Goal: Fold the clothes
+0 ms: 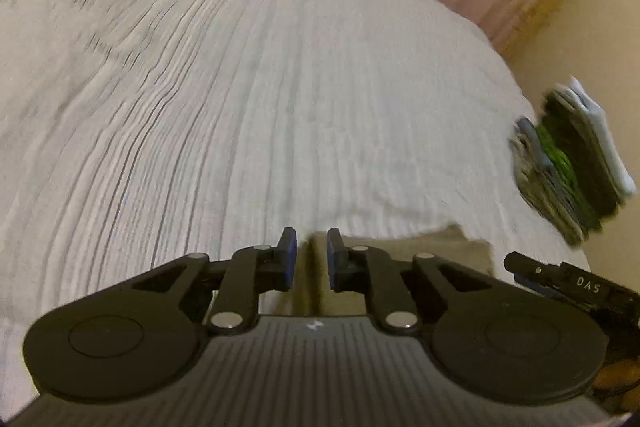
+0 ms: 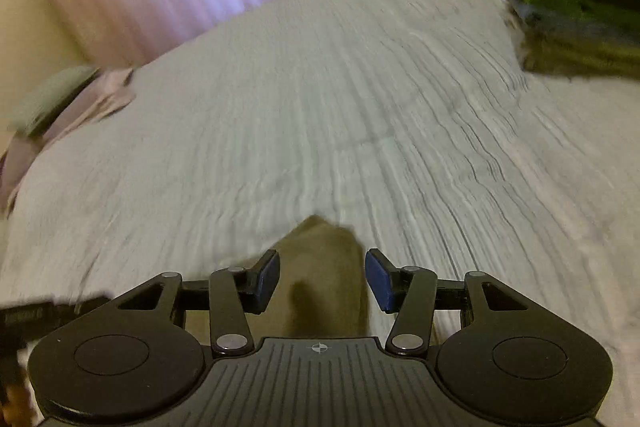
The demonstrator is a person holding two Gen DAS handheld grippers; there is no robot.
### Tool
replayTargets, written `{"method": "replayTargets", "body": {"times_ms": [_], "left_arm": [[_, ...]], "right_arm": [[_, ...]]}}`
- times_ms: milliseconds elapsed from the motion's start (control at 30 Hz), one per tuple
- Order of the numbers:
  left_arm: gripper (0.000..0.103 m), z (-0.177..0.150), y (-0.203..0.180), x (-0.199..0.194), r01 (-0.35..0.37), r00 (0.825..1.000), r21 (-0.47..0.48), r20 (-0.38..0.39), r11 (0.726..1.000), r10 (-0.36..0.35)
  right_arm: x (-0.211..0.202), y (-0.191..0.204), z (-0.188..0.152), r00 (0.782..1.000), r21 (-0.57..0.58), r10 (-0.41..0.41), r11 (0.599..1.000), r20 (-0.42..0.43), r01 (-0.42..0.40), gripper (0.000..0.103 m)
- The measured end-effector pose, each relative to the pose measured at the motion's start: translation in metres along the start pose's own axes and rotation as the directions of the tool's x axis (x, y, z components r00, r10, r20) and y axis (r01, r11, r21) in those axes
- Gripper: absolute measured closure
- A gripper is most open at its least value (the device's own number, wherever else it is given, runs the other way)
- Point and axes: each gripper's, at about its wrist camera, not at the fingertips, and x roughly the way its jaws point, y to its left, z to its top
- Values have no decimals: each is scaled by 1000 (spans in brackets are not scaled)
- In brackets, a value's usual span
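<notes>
The tan garment (image 1: 440,247) lies on the bed (image 1: 280,87) at its near edge, directly under both tools — soft, light, limp cloth, best taken at a corner or hem. My left gripper (image 1: 312,259) stands narrowly parted with fabric showing in the gap; contact I cannot confirm. My right gripper (image 2: 322,279) is moderately open astride a raised fold — not clamped.

Left gripper (image 1: 312,259) fingers near-closed — right gripper (image 2: 322,281) parted.
</notes>
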Motion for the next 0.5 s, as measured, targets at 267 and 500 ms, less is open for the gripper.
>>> {"method": "replayTargets", "body": {"times_ms": [267, 500], "left_arm": [[94, -34, -32, 17, -77, 984, 162, -147, 984, 101], [94, -46, -29, -19, -110, 956, 168, -252, 980, 151]], "right_arm": [[-4, 30, -66, 985, -170, -76, 984, -158, 49, 52], [-10, 20, -67, 954, -81, -54, 996, -294, 31, 52]]}}
